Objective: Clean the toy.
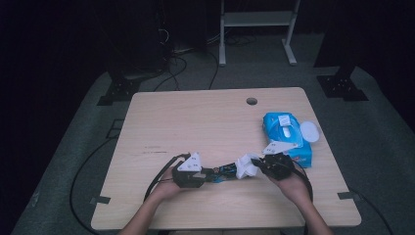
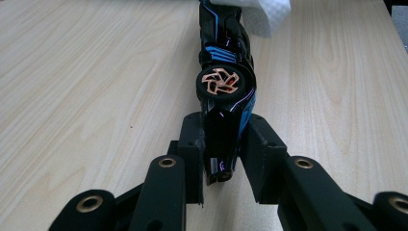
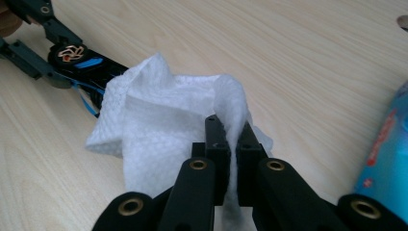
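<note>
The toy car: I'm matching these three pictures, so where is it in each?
High view: toy car low centre, between both grippers.
Left gripper view: centre, clamped in the jaws.
Right gripper view: upper left.
Shared landmark: white tissue at its far end.

The left tool [image 2: 222,163] clamps a black-and-blue toy car [image 2: 225,72] beneath a white tissue [image 2: 267,14].

No lettering can be read anywhere: the print on the blue wipes pack [image 1: 289,138] and its white label are too small and blurred.
</note>
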`<state>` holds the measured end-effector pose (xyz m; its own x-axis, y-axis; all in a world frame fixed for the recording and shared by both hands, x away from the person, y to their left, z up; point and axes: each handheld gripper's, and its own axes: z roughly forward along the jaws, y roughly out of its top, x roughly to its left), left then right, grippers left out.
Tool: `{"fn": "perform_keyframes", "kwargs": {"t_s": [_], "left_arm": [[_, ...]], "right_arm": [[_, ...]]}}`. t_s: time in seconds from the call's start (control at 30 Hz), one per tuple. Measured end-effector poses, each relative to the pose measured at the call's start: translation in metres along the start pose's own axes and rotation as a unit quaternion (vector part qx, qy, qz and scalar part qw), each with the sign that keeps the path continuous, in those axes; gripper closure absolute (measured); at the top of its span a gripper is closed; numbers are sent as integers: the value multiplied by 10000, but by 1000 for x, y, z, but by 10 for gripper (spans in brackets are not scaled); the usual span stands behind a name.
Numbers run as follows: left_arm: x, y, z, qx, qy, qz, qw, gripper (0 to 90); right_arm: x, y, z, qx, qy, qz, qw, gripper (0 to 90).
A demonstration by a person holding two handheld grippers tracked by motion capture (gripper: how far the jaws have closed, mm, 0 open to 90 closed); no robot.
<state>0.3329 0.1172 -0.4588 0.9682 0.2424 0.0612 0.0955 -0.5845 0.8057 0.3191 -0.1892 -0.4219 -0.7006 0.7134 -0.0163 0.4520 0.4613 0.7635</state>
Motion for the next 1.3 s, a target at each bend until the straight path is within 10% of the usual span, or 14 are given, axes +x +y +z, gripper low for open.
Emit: {"fn": "perform_keyframes", "kwargs": {"t_s": [0.63, 1.0, 1.3], "left_arm": [[2, -2, -3, -7, 63, -62, 10000, 701], [3, -2, -2, -21, 47, -79, 10000, 701], [2, -2, -2, -21, 14, -69, 10000, 701]], "right_arm": [[9, 10, -17, -503, 8, -103, 9987, 691], [41, 9, 6, -303, 45, -780, 9965, 588], [41, 12, 12, -190, -321, -848, 9957, 814]]}}
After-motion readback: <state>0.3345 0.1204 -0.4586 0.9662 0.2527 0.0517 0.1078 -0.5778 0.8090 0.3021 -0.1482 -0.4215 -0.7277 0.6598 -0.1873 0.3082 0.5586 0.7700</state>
